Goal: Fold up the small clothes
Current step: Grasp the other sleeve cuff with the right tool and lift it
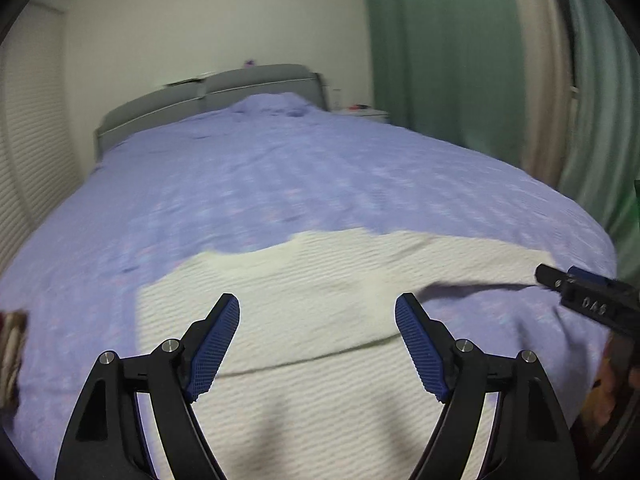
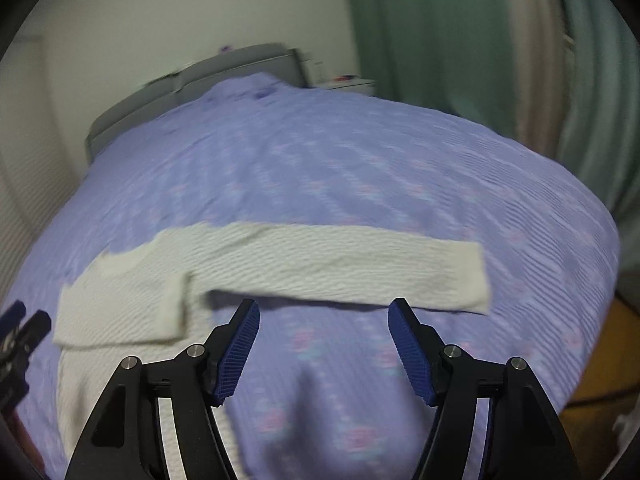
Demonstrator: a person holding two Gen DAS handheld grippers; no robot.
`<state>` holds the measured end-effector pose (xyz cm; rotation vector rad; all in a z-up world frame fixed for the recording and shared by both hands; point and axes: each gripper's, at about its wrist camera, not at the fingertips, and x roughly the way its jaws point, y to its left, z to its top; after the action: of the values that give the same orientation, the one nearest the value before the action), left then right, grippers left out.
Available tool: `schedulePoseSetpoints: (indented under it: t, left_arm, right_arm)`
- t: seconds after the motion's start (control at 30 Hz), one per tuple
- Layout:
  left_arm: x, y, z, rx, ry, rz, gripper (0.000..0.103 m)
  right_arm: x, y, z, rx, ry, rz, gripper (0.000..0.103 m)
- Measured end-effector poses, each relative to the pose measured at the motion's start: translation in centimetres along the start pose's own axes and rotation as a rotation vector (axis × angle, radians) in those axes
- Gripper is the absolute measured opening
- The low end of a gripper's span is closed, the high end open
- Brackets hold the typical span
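Note:
A cream knitted sweater [image 1: 312, 308] lies spread on the lilac bedspread [image 1: 280, 176]. In the left wrist view my left gripper [image 1: 318, 308] hovers over the sweater's body, jaws wide open and empty. The right gripper [image 1: 576, 284] shows at that view's right edge, beside the sweater's sleeve. In the right wrist view the sleeve [image 2: 340, 268] stretches flat to the right, and a folded part of the sweater [image 2: 120, 300] lies at the left. My right gripper [image 2: 324, 312] hangs just short of the sleeve's near edge, open with nothing between its pads. The left gripper [image 2: 20, 328] peeks in at the left edge.
A grey headboard [image 1: 208, 96] stands at the far end of the bed. Green curtains [image 1: 440, 52] hang on the right, with a white bedside table [image 1: 364, 114] beside them. Wooden floor [image 2: 600, 368] shows past the bed's right edge. A patterned item [image 1: 12, 344] lies at the left edge.

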<state>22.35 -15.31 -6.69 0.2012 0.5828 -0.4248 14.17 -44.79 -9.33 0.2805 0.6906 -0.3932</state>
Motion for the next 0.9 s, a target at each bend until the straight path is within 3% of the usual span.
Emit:
schedulePoseSetpoints:
  t: [0.1,0.3,0.4,0.53,0.73,0.9]
  left_arm:
    - [2.1,-3.4,1.1,0.054,0.024,-0.064,0.08]
    - [5.2,-8.2,2.4,0.112,0.06,-0.102,0.08]
    - [6.3,-10.1,2.8,0.126,0.079,-0.117,0.08]
    - [7.0,-11.7,3.1,0.155,0.087,-0.124,0.08]
    - [7.5,-12.0,3.4,0.158,0.094,-0.12,0.08]
    - [7.1,-11.5,3.6,0.157,0.084,-0.106,0.08]
  right_arm:
    - [0.1,-3.0,-0.2,0.07,-0.014,-0.062,0.068]
    - [1.0,-8.7,-0.9,0.261,-0.039,-0.103,0.068]
    - [1.9,-10.8,-2.0,0.412,-0.015,-0.015,0.068]
    - [3.6,-11.8,-3.5,0.513,0.032,0.053,0.067]
    - [6.0,-12.9,-4.1,0.601,0.019,0.149,0.068]
    - [7.6,-13.2,-3.5,0.617,-0.009,0.158,0.068]
